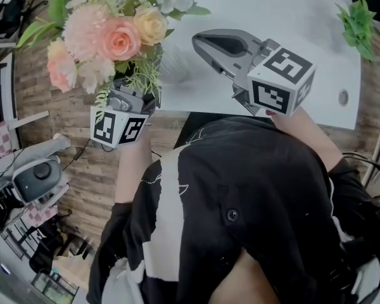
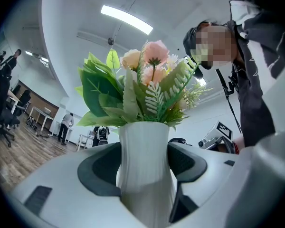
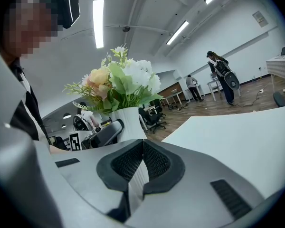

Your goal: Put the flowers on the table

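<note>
A bouquet of pink, peach and white flowers (image 1: 114,37) stands in a white ribbed vase (image 2: 145,175). My left gripper (image 1: 136,87) is shut on the vase's narrow waist, at the near left edge of the white table (image 1: 291,18); the leaves hide its fingertips in the head view. In the left gripper view the vase fills the gap between both jaws and the flowers (image 2: 147,89) rise above it. My right gripper (image 1: 202,42) hovers over the table just right of the bouquet, shut with nothing in it. The right gripper view shows the vase (image 3: 128,122) to its left.
A small green plant (image 1: 358,21) sits at the table's far right corner, and a round cable hole (image 1: 343,97) lies near its front edge. A grey device (image 1: 31,176) stands on the wooden floor at left. People and office chairs (image 3: 154,118) are far behind.
</note>
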`<state>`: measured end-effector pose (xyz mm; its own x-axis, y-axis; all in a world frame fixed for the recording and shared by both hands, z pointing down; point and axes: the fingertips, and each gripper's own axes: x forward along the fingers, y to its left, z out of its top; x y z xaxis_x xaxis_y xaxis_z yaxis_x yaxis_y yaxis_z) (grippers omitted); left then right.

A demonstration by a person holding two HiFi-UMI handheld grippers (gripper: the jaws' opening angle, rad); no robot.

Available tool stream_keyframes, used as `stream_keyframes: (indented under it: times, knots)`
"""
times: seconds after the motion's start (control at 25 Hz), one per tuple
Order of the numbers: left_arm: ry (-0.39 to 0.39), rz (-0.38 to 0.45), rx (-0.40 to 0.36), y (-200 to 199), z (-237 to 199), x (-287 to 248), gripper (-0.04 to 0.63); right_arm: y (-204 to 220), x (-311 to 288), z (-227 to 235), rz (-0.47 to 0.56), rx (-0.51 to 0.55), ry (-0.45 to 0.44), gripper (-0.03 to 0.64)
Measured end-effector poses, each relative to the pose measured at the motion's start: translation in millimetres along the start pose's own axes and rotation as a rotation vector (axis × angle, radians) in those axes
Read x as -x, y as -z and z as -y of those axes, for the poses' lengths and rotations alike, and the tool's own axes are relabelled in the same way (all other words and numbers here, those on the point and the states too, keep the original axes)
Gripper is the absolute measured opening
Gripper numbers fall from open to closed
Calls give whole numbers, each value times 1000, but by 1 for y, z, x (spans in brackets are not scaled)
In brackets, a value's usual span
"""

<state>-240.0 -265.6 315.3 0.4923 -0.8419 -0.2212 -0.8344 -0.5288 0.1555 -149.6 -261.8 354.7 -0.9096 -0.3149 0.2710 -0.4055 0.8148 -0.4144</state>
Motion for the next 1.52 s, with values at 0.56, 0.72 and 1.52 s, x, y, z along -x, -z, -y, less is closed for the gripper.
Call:
stream_keyframes:
  times: [0.56,0.72,1.52]
  knots:
    - [33,-13,11,2,1,-7,310,-7,-1,1,5,8,12,15]
    - [60,-28,-3,5,2,-7,310,-8,-2,1,13,5,28,15]
    - [112,-95,-35,0,-9,-16,305,-26,-2,-6,48,-8,104,15]
